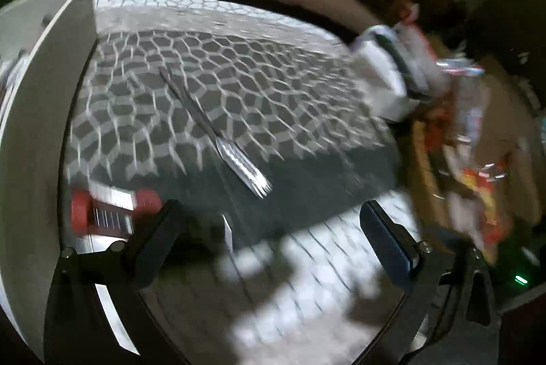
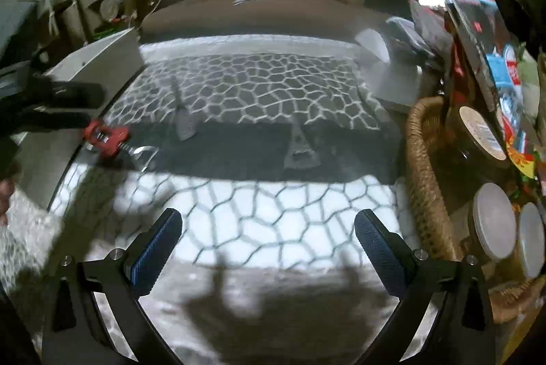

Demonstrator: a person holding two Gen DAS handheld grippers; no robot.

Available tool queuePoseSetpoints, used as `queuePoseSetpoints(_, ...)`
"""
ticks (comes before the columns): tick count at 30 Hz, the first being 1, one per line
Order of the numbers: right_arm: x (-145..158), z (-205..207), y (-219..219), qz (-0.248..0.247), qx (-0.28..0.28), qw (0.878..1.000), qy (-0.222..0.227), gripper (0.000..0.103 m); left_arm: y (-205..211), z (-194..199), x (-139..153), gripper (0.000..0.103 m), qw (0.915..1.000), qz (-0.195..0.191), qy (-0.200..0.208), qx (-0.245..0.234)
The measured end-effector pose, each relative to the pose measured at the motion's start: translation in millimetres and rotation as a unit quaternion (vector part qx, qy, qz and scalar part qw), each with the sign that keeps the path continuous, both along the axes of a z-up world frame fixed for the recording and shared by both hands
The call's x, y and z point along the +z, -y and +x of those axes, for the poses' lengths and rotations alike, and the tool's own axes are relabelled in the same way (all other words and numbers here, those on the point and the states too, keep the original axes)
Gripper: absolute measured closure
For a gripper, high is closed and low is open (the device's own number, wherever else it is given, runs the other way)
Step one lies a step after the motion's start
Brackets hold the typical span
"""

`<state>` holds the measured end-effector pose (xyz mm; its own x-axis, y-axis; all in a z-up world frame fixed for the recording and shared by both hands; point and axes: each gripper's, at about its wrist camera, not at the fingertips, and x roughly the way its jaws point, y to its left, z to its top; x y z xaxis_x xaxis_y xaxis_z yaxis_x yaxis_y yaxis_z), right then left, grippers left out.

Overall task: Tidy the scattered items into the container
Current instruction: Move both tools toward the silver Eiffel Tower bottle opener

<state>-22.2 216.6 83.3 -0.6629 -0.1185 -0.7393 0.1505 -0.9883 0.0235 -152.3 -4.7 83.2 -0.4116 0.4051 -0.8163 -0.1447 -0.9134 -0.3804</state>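
A thin, hard, slippery fork (image 1: 221,139) is seen mid-frame on the surface (image 1: 307,262); its middle should be pinched. Both tools, left (image 1: 269,228) and right (image 2: 268,238), are spread and hold nothing.

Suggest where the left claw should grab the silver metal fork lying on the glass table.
Grip the silver metal fork on its slim handle, just behind the wider tined head, coming straight down from above. It lies flat on the glass tabletop, running diagonally with the tines nearest the open left claw, so turn the claw to close across the handle's width. Blur hides finer detail.
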Motion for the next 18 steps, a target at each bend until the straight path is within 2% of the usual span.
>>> queuePoseSetpoints(2,2,-8,-11,-0.021,-0.014,1.0,-0.005,0.0,-6,-27,-14,0.002,0.9996,-0.025,0.015,0.005)
queuePoseSetpoints(5,8,-10,-19,-0.049,-0.023,0.998,-0.01,0.0,-15,-65,-38,0.014,0.9976,-0.055,0.038,0.019)
queuePoseSetpoints(9,14,-10,-13,-0.044,-0.02,0.999,-0.018,0.0,-28,-89,-72,0.024,0.9929,-0.095,0.069,0.017)
queuePoseSetpoints(10,13,-10,-11,-0.042,-0.017,0.999,-0.017,0.0,-32,-89,-72,0.024,0.9925,-0.11,0.051,0.017)
queuePoseSetpoints(13,8,-13,-5,-0.035,-0.003,0.999,-0.01,0.0,-39,-85,-75,0.026,0.9904,-0.131,0.042,0.009)
queuePoseSetpoints(15,5,-16,-3,-0.024,-0.003,1.0,-0.006,0.0,-38,-78,-74,0.052,0.9898,-0.14,0.028,0.002)
queuePoseSetpoints(17,3,-18,-6,-0.022,-0.01,1.0,-0.006,0.0,-34,-72,-73,0.067,0.9889,-0.147,0.022,-0.008)
queuePoseSetpoints(18,2,-19,-10,-0.029,-0.018,0.999,-0.003,0.0,-32,-70,-72,0.07,0.9895,-0.143,0.023,-0.011)
